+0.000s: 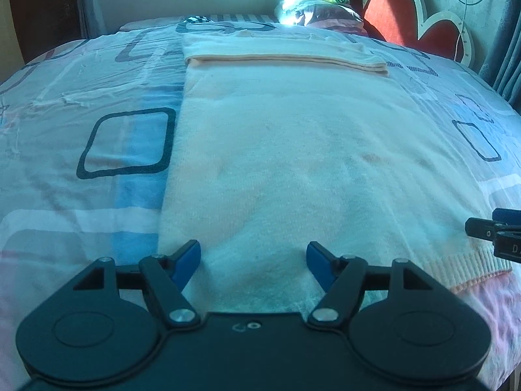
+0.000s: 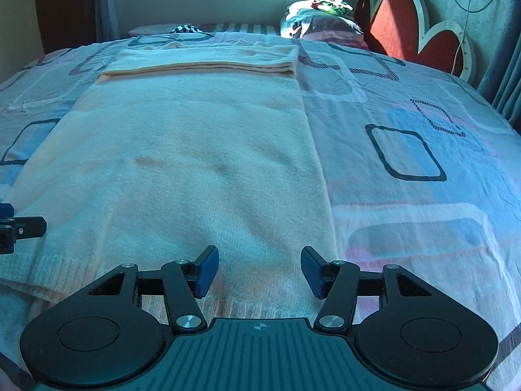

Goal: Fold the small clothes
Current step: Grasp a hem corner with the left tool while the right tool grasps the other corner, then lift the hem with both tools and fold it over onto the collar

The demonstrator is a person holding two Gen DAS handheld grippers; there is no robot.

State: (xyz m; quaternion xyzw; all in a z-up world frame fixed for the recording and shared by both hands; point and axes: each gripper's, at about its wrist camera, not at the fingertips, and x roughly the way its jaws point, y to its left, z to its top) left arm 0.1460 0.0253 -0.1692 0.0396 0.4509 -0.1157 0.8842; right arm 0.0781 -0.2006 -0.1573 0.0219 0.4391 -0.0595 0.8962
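Left wrist view: my left gripper [image 1: 253, 262] hangs open over the near hem of the cream sweater [image 1: 286, 150], lying flat on the patterned bedsheet [image 1: 97, 104], far end folded over. Clothes pile [image 1: 320, 5] and red headboard [image 1: 423, 16] stand well beyond. Right wrist view: my right gripper [image 2: 259, 268], open and empty, shows bare sheet rightward.

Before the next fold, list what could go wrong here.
1. Both grippers, left and right, are open over the near hem of the knit garment; uneven grasps would probably skew the fold.
2. The far end's folded band may slip open if the garment is dragged.
3. The fingers could pinch the bedsheet beneath.
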